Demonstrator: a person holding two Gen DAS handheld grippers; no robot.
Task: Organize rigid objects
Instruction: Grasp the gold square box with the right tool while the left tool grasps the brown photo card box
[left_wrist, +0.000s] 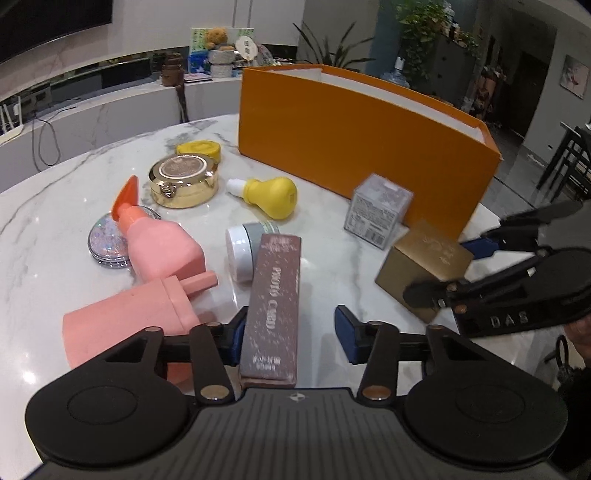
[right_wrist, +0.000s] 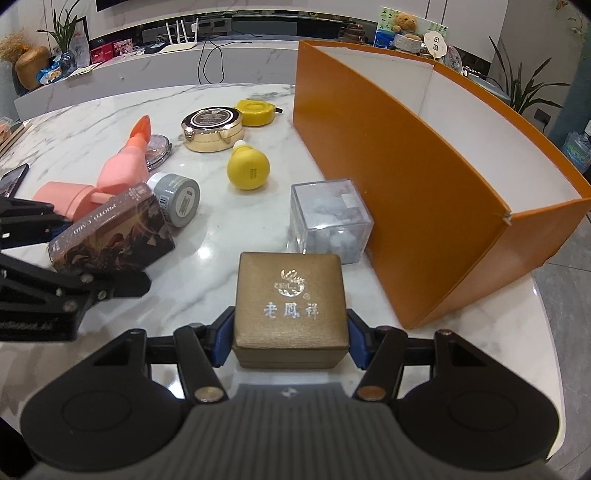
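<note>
1. Right tongs (right_wrist: 291, 332): both blue pads press the sides of the gold box (right_wrist: 290, 308), which rests on the bench (right_wrist: 207, 291) near the orange bin (right_wrist: 402, 177).
2. Left tongs (left_wrist: 290, 338): parted around the brown card box (left_wrist: 275, 306); left pad touches it, right pad stands clear.

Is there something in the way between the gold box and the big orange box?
Mostly no. The gold box sits between the right gripper's pads, and the orange box lies ahead to its right over bare table. The clear cube stands just ahead against the orange wall, so a straight push forward might bump it; lifting over looks safer.
</note>
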